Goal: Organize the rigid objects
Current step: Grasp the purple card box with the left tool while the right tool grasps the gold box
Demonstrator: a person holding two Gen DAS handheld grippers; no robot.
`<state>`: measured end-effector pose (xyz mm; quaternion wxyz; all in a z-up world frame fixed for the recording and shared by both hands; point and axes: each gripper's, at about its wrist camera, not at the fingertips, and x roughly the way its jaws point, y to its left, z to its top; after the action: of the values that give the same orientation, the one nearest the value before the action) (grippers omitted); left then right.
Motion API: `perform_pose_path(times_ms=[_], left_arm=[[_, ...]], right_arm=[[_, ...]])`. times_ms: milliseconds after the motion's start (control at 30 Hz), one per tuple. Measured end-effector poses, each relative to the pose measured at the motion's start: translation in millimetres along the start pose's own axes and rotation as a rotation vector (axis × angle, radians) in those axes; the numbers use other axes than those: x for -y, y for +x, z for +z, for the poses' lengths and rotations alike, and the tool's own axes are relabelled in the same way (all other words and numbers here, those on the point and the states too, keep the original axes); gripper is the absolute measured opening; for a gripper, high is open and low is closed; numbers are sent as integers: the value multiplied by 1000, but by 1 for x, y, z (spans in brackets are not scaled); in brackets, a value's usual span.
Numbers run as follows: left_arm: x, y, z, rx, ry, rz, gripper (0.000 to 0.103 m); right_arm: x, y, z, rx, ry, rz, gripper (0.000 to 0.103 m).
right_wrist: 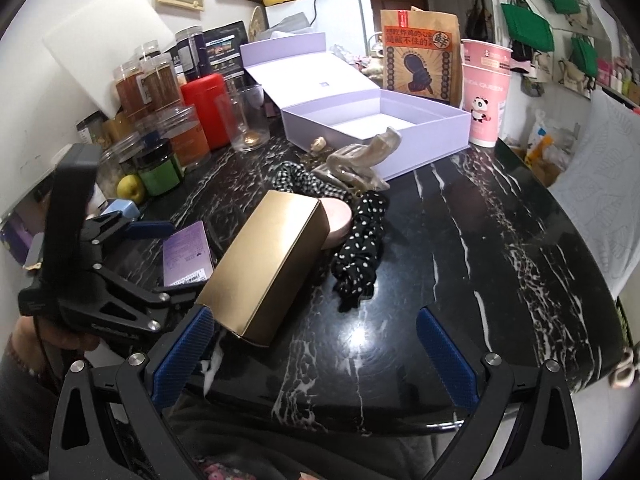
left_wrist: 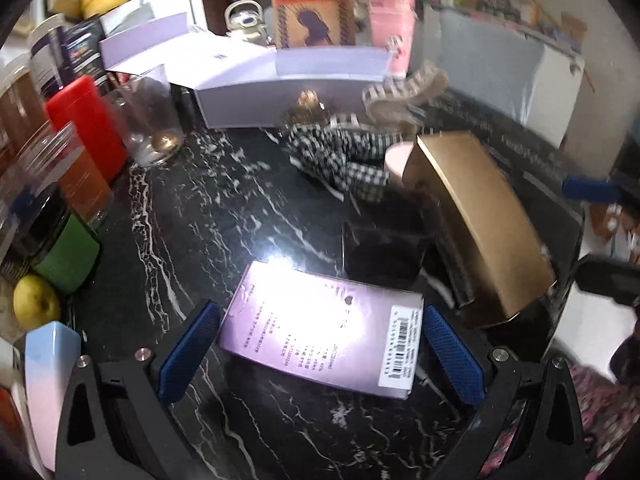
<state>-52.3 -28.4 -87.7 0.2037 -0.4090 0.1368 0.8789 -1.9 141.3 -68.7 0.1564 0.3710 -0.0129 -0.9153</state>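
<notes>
A flat purple box [left_wrist: 320, 328] lies on the black marble table [right_wrist: 460, 240], between the fingers of my open left gripper [left_wrist: 320, 354], which flank its two short ends. The same purple box [right_wrist: 186, 254] shows at the left of the right wrist view. A long gold box [right_wrist: 268, 264] lies beside it, its near end by the left finger of my open right gripper [right_wrist: 320, 356], which holds nothing. Behind the gold box [left_wrist: 480, 224] sit a pink round case [right_wrist: 338, 216], a beige hair claw [right_wrist: 360, 160] and two scrunchies. An open lilac gift box [right_wrist: 432, 148] stands at the back.
Jars, a red canister [right_wrist: 206, 104], a glass [right_wrist: 246, 120] and a yellow-green fruit [right_wrist: 130, 188] crowd the left edge. Pink paper cups [right_wrist: 486, 92] and a brown paper bag [right_wrist: 418, 56] stand behind the gift box. The table's curved front edge runs just ahead of my right gripper.
</notes>
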Motion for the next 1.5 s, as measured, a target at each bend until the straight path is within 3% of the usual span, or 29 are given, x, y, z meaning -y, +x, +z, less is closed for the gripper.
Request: perform_pose_path(times_ms=[233, 433, 767, 1000, 1167, 1500], left_arm=[[3, -2, -3, 29, 36, -34, 103], [5, -5, -5, 49, 9, -7, 101], [-8, -13, -16, 30, -159, 124, 101], [-24, -24, -29, 23, -250, 205, 101], [-28, -25, -35, 23, -263, 223, 101], [-25, -27, -35, 24, -290, 224, 101]], right_arm=[[-4, 3, -1, -5, -6, 12, 103], [-9, 6, -2, -5, -20, 20, 103], [-24, 18, 1, 0, -25, 53, 103], [-33, 36, 9, -5, -31, 19, 102], [-37, 47, 13, -19, -31, -22, 86], [-37, 41, 9, -18, -37, 18, 54]])
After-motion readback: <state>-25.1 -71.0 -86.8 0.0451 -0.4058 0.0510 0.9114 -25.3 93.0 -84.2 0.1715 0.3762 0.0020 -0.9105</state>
